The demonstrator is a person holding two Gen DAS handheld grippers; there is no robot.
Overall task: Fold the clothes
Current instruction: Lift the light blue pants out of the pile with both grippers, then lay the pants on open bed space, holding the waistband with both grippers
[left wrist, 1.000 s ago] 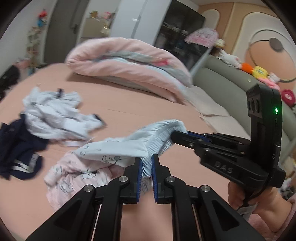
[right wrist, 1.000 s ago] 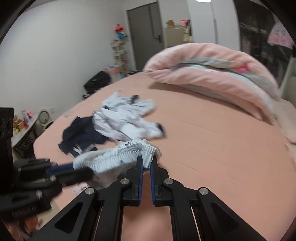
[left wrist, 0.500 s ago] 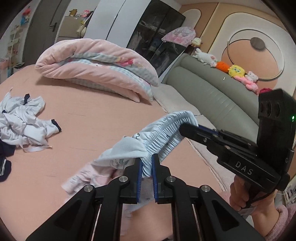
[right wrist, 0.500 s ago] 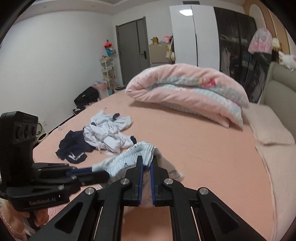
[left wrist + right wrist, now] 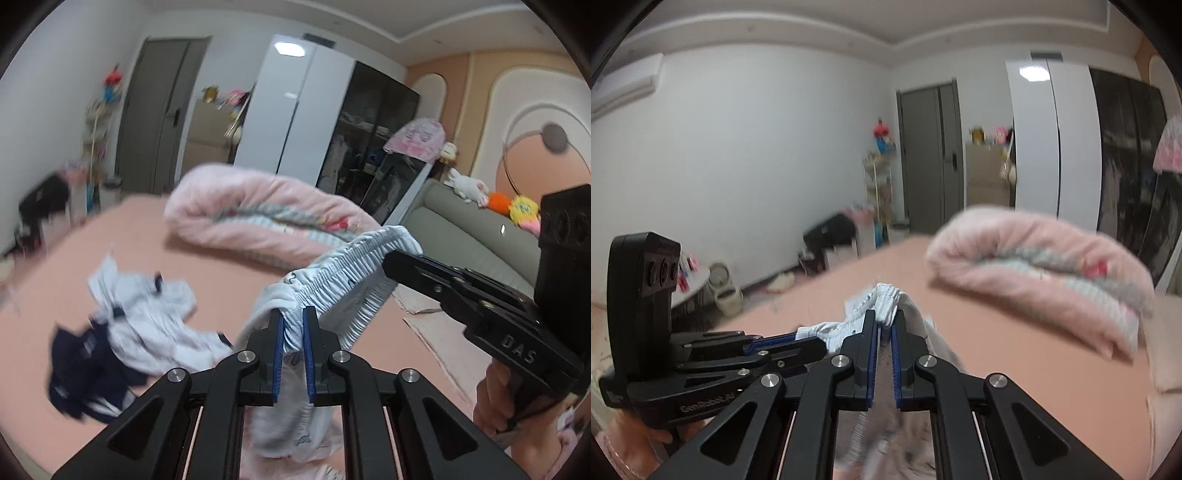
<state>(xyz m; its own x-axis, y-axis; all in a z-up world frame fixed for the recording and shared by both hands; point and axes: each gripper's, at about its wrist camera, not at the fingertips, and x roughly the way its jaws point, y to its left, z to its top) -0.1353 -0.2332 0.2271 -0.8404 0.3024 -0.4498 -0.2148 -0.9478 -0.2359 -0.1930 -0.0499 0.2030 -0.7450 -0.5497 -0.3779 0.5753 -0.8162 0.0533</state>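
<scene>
Both grippers are clamped on the elastic waistband of the pale blue pants (image 5: 332, 280): left gripper (image 5: 292, 325) at one end, right gripper (image 5: 884, 325) at the other, lifted above the bed (image 5: 221, 266). Next, I judge, spread them flat for folding.

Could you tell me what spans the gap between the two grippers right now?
The elastic waistband of the pale blue pants stretches from the left gripper to the right gripper; the left wrist view shows it best.
</scene>
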